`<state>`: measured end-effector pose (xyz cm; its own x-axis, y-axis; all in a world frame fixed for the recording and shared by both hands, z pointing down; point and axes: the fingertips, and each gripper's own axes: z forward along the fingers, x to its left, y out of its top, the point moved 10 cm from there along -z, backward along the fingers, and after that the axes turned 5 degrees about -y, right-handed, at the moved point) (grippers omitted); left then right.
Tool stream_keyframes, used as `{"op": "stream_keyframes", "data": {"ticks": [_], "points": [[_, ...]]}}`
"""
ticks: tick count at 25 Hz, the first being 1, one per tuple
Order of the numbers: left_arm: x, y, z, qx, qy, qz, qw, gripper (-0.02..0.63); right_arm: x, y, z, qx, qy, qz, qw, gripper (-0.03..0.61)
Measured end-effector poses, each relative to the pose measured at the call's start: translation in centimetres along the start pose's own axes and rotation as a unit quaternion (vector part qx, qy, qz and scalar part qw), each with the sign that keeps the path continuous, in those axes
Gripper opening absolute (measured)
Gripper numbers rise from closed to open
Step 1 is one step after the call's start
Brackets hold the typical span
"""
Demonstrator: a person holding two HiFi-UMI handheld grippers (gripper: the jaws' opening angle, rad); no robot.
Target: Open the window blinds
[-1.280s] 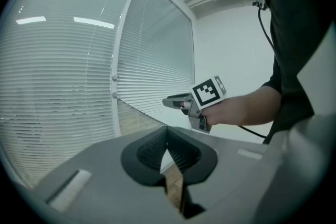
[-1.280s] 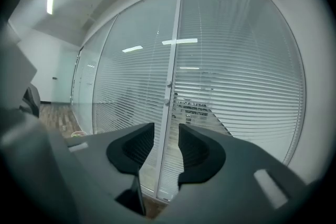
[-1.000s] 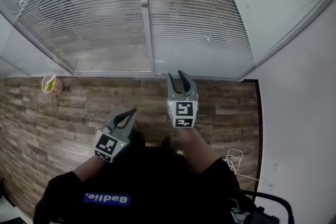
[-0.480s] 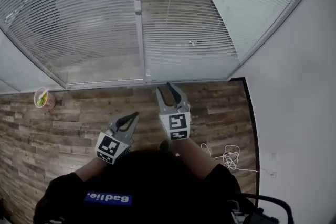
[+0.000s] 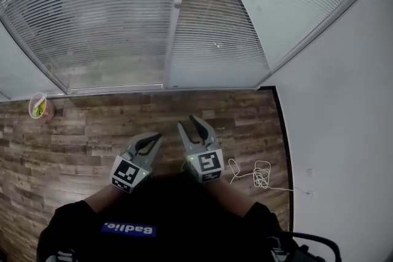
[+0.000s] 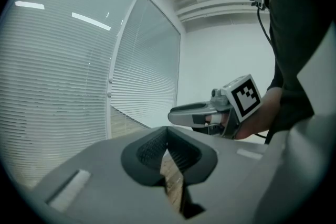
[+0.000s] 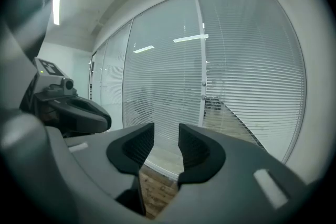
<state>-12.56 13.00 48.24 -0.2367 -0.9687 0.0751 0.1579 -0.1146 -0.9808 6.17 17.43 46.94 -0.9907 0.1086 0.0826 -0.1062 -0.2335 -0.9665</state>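
Beyond the wood floor [image 5: 92, 126], the blinds [image 5: 104, 15] hang shut behind glass, well apart from both grippers. Left gripper [image 5: 157, 138] has its fingers together; right gripper [image 5: 187, 122] holds them apart, empty. Thin slats look light and easily bent, so I'd take the small knob [image 7: 203, 82] on the frame. Only the head view shows the loose cord [image 5: 258, 173] underfoot.

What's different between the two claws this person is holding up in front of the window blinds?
The left claw has its jaws closed together, while the right claw has its jaws apart with a clear gap. In the head view, the right claw reaches nearer the window blinds than the left claw does. Both are grey and empty, and neither touches the blinds.
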Motion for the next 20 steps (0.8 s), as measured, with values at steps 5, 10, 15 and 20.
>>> {"op": "stream_keyframes", "data": {"ticks": [5, 10, 15, 20], "points": [[-1.0, 1.1, -0.2, -0.014, 0.007, 0.008, 0.9999, 0.0, 0.6, -1.0, -2.3, -0.016, 0.043, -0.005, 0.999, 0.141], [-1.9, 2.5, 1.0, -0.018, 0.009, 0.023, 0.9995, 0.0, -0.5, -0.7, -3.2, -0.03, 0.07, -0.005, 0.997, 0.129], [-3.0, 2.8, 3.1, -0.012, -0.007, 0.041, 0.9991, 0.0, -2.0, -1.4, -3.7, -0.041, 0.083, -0.001, 0.996, 0.084], [-4.2, 2.4, 3.7, -0.004, -0.014, 0.042, 0.999, 0.0, -2.5, -2.2, -4.4, -0.054, 0.1, 0.002, 0.994, 0.007]]}}
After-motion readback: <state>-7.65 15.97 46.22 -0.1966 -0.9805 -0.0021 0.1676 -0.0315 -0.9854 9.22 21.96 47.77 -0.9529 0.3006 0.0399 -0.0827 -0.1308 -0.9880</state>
